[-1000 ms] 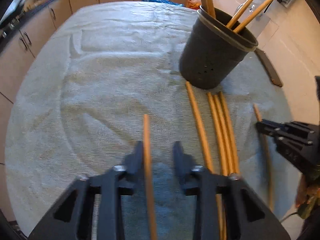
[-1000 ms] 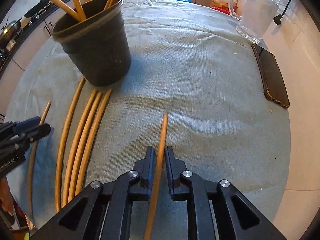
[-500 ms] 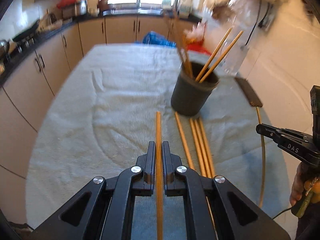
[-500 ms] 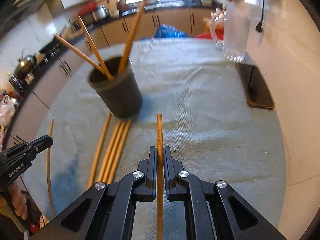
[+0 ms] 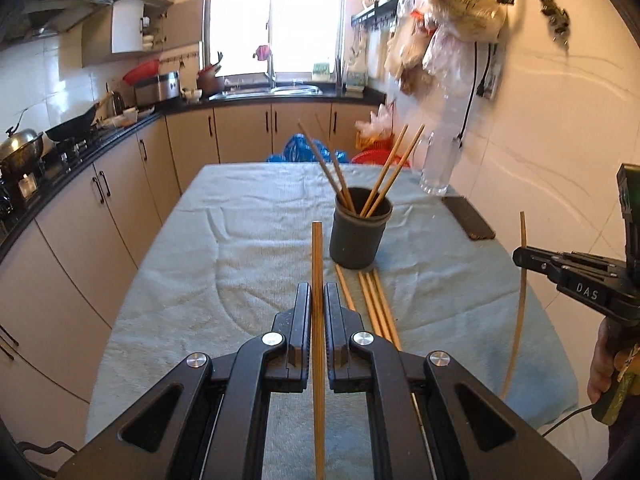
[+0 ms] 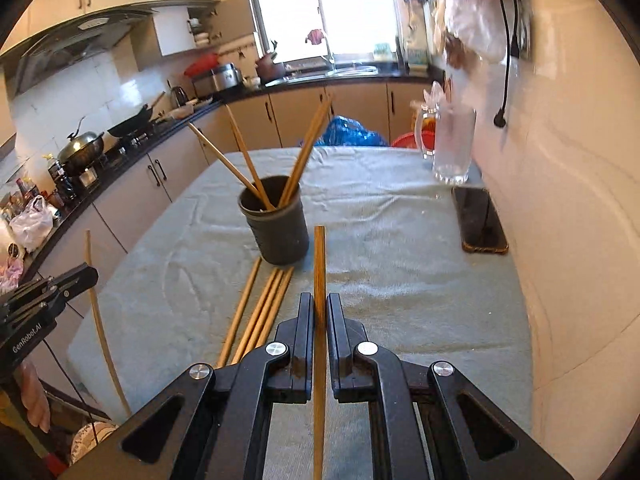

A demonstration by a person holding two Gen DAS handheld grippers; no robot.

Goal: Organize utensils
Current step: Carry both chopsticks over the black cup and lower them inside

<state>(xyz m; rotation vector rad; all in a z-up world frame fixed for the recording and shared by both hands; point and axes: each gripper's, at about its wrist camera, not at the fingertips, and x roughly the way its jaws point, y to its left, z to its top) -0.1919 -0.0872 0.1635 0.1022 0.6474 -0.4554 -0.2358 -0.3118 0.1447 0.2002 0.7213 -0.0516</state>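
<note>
My left gripper [image 5: 317, 294] is shut on a wooden chopstick [image 5: 317, 264] and holds it raised above the towel-covered table [image 5: 240, 264]. My right gripper [image 6: 319, 304] is shut on another chopstick [image 6: 319, 264], also raised. A dark utensil cup [image 5: 357, 236] with several chopsticks in it stands ahead; it also shows in the right wrist view [image 6: 278, 226]. Several loose chopsticks [image 5: 372, 304] lie on the towel in front of the cup, also seen in the right wrist view [image 6: 260, 308]. Each gripper shows at the edge of the other's view, the right one [image 5: 524, 256] and the left one [image 6: 86, 276].
A dark phone [image 6: 478, 220] lies at the table's right edge by the wall. A clear glass pitcher [image 6: 452, 148] stands behind it. Kitchen counters with a stove and pots [image 5: 24, 152] run along the left. Bags hang on the right wall [image 5: 452, 20].
Both grippers closed on their chopsticks and lifted them off the towel, rising and tilting up so the views now face across the kitchen.
</note>
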